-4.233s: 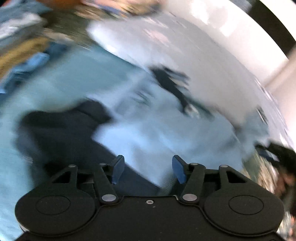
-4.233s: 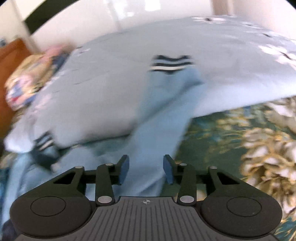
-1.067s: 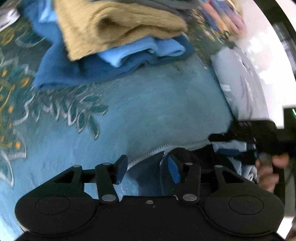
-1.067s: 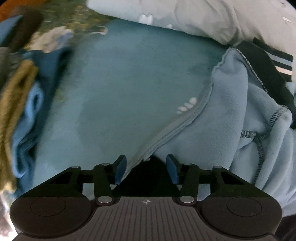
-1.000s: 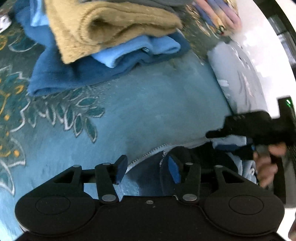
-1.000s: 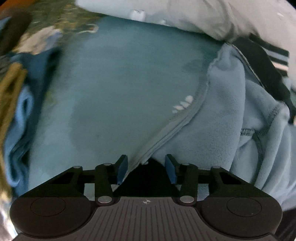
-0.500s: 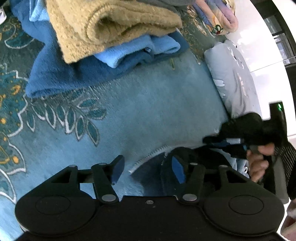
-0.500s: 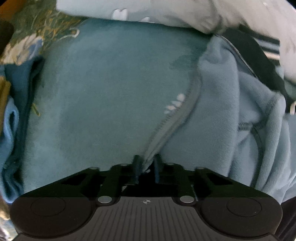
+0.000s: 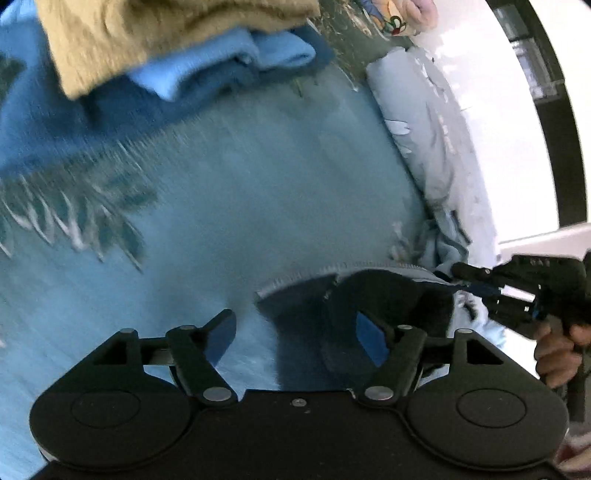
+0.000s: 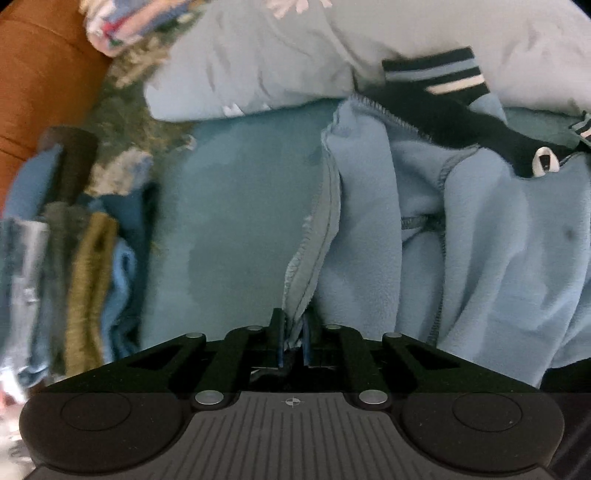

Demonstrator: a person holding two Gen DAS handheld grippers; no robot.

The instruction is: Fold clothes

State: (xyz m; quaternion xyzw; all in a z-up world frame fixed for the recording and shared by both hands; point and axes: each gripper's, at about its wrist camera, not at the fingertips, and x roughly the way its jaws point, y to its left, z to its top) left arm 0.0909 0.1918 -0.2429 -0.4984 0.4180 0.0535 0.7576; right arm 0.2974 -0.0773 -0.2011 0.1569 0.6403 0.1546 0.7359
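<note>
Between right tool [image 10: 293, 341] fingers: fleece jacket [image 10: 461, 240] hem.

Soft matt fleece jacket [image 10: 480, 236] at right, ribbed knit cuff [image 10: 436, 74] above; coarse tan knit [image 9: 147, 33] upper left; gripper bodies matt black plastic

Left hand-held gripper [image 9: 297, 338] agape over light blue fleece garment [image 9: 295, 192].

I can read no words, numbers or brand names anywhere in either view. The small white tag [image 10: 546, 159] on the dark collar of the fleece jacket [image 10: 480, 236] I am pinching is too blurred for me to make out.
</note>
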